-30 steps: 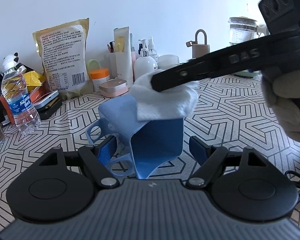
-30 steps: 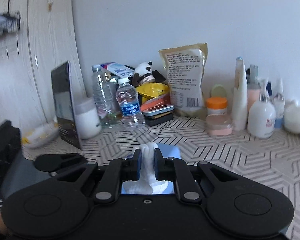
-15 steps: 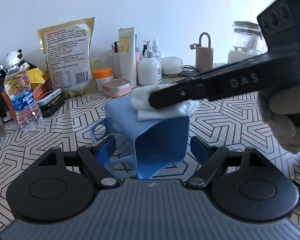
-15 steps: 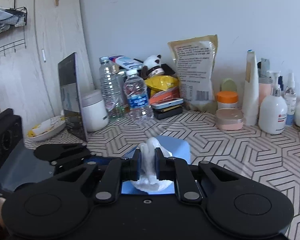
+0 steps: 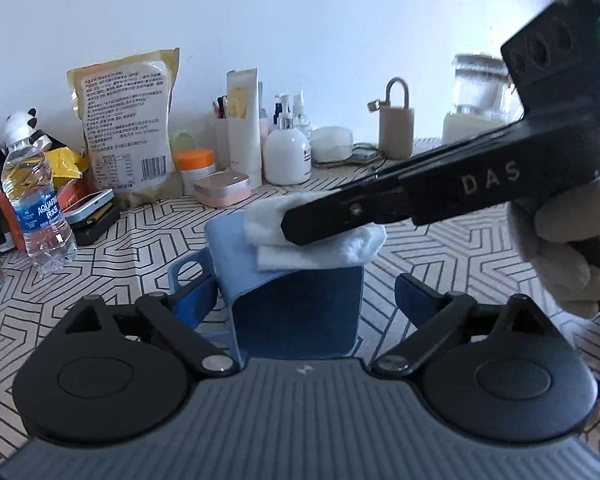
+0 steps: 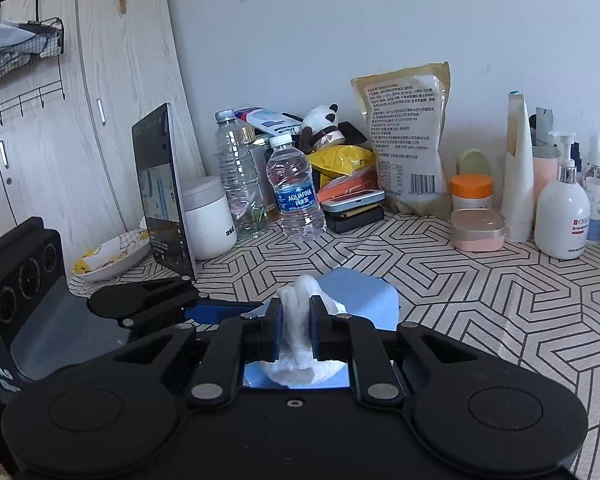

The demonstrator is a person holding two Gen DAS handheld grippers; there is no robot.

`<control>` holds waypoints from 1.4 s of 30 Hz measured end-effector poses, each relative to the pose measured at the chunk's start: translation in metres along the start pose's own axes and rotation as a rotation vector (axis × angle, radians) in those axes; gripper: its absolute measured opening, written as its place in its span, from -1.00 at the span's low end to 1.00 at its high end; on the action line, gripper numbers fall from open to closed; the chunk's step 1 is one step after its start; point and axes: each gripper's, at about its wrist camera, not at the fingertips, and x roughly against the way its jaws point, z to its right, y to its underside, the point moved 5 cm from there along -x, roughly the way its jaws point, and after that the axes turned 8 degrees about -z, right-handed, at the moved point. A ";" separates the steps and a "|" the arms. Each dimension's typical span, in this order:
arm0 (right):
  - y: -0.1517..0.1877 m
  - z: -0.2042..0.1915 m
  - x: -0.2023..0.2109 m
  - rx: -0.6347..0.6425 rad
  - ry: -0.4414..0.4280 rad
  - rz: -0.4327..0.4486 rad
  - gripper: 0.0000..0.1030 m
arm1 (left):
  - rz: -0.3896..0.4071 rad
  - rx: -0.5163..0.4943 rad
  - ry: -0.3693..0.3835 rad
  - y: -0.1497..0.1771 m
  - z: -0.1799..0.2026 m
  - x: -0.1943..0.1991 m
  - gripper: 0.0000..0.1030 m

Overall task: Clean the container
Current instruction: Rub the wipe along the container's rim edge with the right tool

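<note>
The blue container (image 5: 296,304) lies on its side on the patterned tabletop (image 5: 440,264), between the spread fingers of the left gripper (image 5: 304,296), with its open mouth facing the near edge. The left jaws stand apart; the left finger (image 5: 198,300) sits at the container's handle side, and contact with the walls cannot be confirmed. The right gripper (image 6: 296,334) is clamped on a folded white cloth (image 6: 300,344), which is pressed against the container's upper wall. In the left wrist view the cloth (image 5: 320,240) lies flat on that wall under the right gripper's finger. A gloved hand (image 5: 568,248) holds the right gripper at the right. A water bottle (image 6: 296,196) stands at the far side with other toiletries.
</note>
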 end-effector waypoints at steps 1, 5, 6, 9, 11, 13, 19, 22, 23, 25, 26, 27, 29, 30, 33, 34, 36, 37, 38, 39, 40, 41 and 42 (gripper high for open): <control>0.000 0.001 0.000 -0.007 -0.014 0.001 -0.67 | -0.008 0.011 -0.010 -0.001 -0.001 -0.003 0.88; 0.001 0.005 0.000 -0.034 -0.058 0.002 -0.67 | -0.044 0.047 -0.071 -0.004 -0.008 -0.013 0.47; 0.002 0.006 0.000 -0.037 -0.061 0.002 -0.67 | -0.047 0.037 -0.085 -0.004 -0.006 -0.014 0.46; 0.001 0.003 0.001 -0.015 -0.046 -0.008 -0.67 | -0.047 0.013 -0.093 -0.003 -0.003 -0.013 0.46; -0.001 0.002 0.001 0.004 -0.018 -0.012 -0.67 | -0.044 0.003 -0.044 -0.002 -0.003 -0.011 0.46; -0.002 0.000 0.002 0.029 0.020 -0.017 -0.67 | -0.039 -0.017 0.020 0.000 0.000 -0.007 0.46; -0.006 0.005 -0.002 0.086 0.108 -0.034 -0.67 | -0.034 -0.096 0.066 0.004 0.016 0.000 0.46; -0.004 0.007 -0.003 0.085 0.099 -0.031 -0.67 | -0.037 -0.061 0.091 0.005 0.010 0.000 0.47; -0.004 0.006 -0.003 0.091 0.101 -0.032 -0.67 | -0.037 -0.055 0.096 0.005 0.009 0.000 0.47; -0.003 0.005 -0.002 0.099 0.108 -0.035 -0.67 | -0.037 -0.058 0.088 0.005 0.010 0.000 0.49; -0.003 0.005 -0.002 0.102 0.110 -0.037 -0.67 | -0.037 -0.065 0.074 0.006 0.012 0.001 0.50; -0.003 0.006 -0.001 0.098 0.114 -0.037 -0.67 | -0.037 -0.073 0.058 0.006 0.013 0.001 0.50; -0.004 0.010 -0.001 0.075 0.148 -0.032 -0.67 | -0.042 -0.084 0.009 0.006 0.014 0.001 0.50; -0.004 0.011 -0.002 0.076 0.162 -0.030 -0.67 | -0.040 -0.088 0.000 0.006 0.015 0.002 0.48; -0.005 0.013 -0.003 0.063 0.155 -0.022 -0.67 | -0.037 -0.077 -0.011 0.006 0.012 0.004 0.50; -0.005 0.012 -0.003 0.065 0.156 -0.021 -0.67 | -0.036 -0.075 -0.014 0.006 0.011 0.005 0.50; -0.005 0.012 -0.003 0.070 0.160 -0.023 -0.67 | -0.035 -0.069 -0.019 0.006 0.010 0.006 0.53; -0.005 0.012 -0.002 0.072 0.162 -0.023 -0.67 | -0.037 -0.068 -0.029 0.006 0.010 0.006 0.56; -0.004 0.012 -0.002 0.069 0.164 -0.020 -0.67 | -0.040 -0.068 -0.043 0.006 0.010 0.005 0.65; -0.004 0.014 -0.001 0.063 0.166 -0.015 -0.67 | -0.043 -0.068 -0.063 0.005 0.010 0.004 0.74; -0.003 0.016 0.000 0.054 0.161 -0.007 -0.67 | -0.044 -0.066 -0.071 0.005 0.010 0.005 0.75; -0.002 0.019 0.000 0.040 0.145 0.004 -0.67 | -0.043 -0.064 -0.072 0.005 0.009 0.005 0.75; -0.002 0.022 0.000 0.027 0.130 0.013 -0.67 | -0.041 -0.063 -0.073 0.006 0.009 0.005 0.73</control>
